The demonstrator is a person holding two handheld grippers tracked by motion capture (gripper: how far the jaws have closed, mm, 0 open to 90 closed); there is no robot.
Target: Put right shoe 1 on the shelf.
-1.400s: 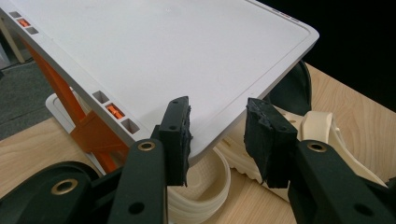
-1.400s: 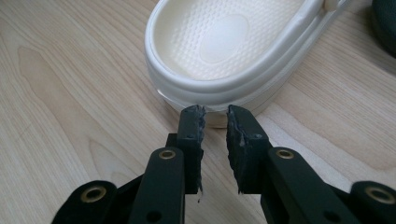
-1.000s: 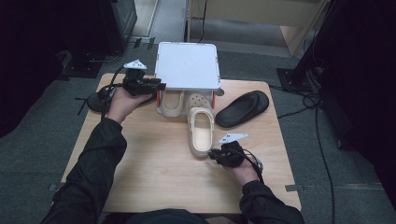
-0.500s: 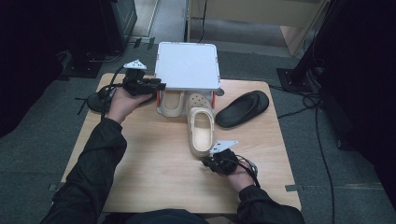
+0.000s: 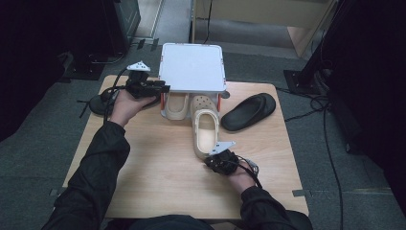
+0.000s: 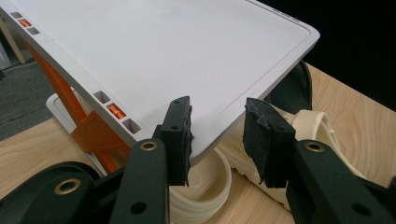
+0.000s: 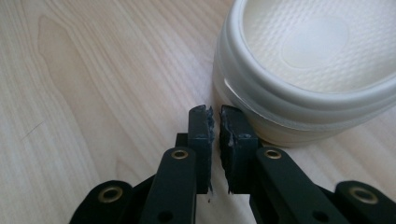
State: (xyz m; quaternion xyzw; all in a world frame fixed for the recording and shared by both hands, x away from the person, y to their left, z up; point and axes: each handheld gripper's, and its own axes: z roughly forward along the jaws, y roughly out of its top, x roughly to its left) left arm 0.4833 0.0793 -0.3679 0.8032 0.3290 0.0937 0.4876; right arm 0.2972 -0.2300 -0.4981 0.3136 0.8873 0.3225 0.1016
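High view: two cream clogs, one [image 5: 206,132] out on the table [image 5: 158,182] with bare wood all around, one [image 5: 174,106] under the white rack [image 5: 192,67]. Left gripper view: left gripper [image 6: 224,135], jaws spread, straddling the rack's near edge without pressing. Right gripper view: right gripper [image 7: 215,123], jaws just closing to nearly pressed together on nothing, beside the clog's heel rim.

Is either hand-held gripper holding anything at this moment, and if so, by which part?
Nothing is held. The right hand-held gripper has just been closing, nothing between its jaws, beside the cream clog's heel. The left hand-held gripper is open at the white shelf's corner.
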